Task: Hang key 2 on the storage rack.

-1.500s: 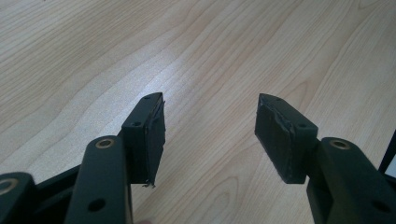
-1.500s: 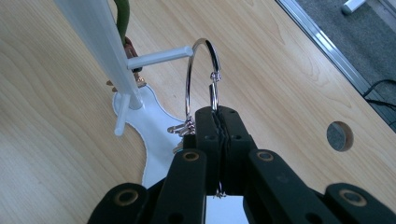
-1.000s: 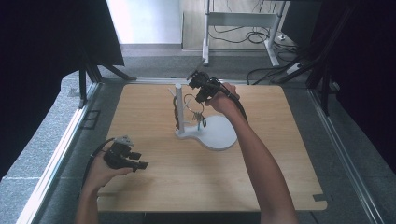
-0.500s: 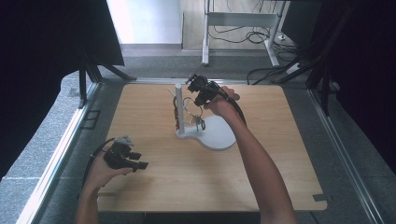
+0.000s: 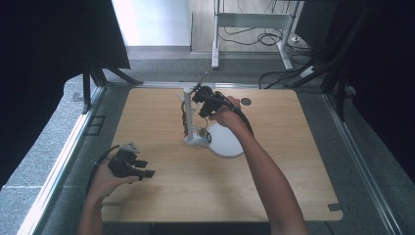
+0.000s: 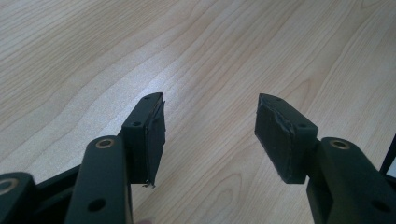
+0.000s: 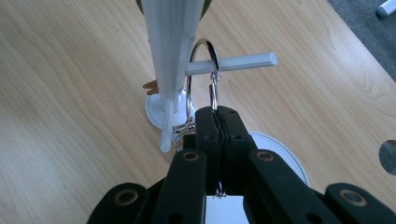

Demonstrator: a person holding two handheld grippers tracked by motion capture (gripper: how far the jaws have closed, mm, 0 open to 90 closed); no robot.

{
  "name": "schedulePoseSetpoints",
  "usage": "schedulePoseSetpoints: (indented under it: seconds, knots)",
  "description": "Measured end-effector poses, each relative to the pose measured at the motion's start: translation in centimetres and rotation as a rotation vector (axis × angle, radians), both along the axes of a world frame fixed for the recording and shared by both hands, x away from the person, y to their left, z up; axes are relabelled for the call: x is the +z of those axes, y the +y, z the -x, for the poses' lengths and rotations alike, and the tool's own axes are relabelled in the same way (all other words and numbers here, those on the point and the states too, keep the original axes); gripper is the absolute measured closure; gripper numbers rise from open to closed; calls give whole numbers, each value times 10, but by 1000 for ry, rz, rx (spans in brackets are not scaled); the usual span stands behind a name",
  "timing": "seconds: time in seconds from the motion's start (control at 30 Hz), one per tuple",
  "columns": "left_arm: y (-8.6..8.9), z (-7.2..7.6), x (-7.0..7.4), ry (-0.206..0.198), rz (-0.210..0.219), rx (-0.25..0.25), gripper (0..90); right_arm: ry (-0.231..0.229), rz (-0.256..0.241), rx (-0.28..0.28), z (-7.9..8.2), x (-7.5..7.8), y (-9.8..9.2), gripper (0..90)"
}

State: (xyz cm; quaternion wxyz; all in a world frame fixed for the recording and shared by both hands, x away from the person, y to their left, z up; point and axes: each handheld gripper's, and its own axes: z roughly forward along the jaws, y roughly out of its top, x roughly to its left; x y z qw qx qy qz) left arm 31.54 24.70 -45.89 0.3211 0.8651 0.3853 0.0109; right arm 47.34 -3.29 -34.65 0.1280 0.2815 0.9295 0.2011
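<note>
A white stand (image 5: 189,115) with thin pegs rises from a round white base (image 5: 226,145) at mid-table. My right gripper (image 5: 199,96) is up beside the top of the post. In the right gripper view its jaws (image 7: 217,113) are shut on the clasp of a metal key ring (image 7: 208,46). The ring loops over a horizontal white peg (image 7: 243,61) next to the post (image 7: 170,42). My left gripper (image 5: 147,172) rests low near the front left of the table. It is open, and bare wood lies between its pads (image 6: 154,128).
Small brownish items (image 5: 186,122) and another metal clip (image 7: 183,129) hang lower on the stand. A round hole (image 5: 246,102) is in the tabletop behind the right hand. The table's metal frame (image 5: 68,152) runs along the left edge.
My right gripper has shifted left and closer to the top of the stand with the ring. The left gripper has stayed where it was.
</note>
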Motion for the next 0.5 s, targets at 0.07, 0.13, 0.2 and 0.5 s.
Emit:
schedulePoseSetpoints:
  seconds: [0.07,0.13,0.2,0.5]
  knots:
    - [0,0,0,-3,-1,-1,434,7,-2,-1,1,-2,2,879]
    - [0,0,0,-3,-1,-1,434,14,-9,5,2,-5,2,878]
    - [0,0,0,-2,-1,-2,434,20,-13,11,3,-7,3,877]
    - [-1,0,0,1,-8,-6,434,35,-28,33,5,-11,2,811]
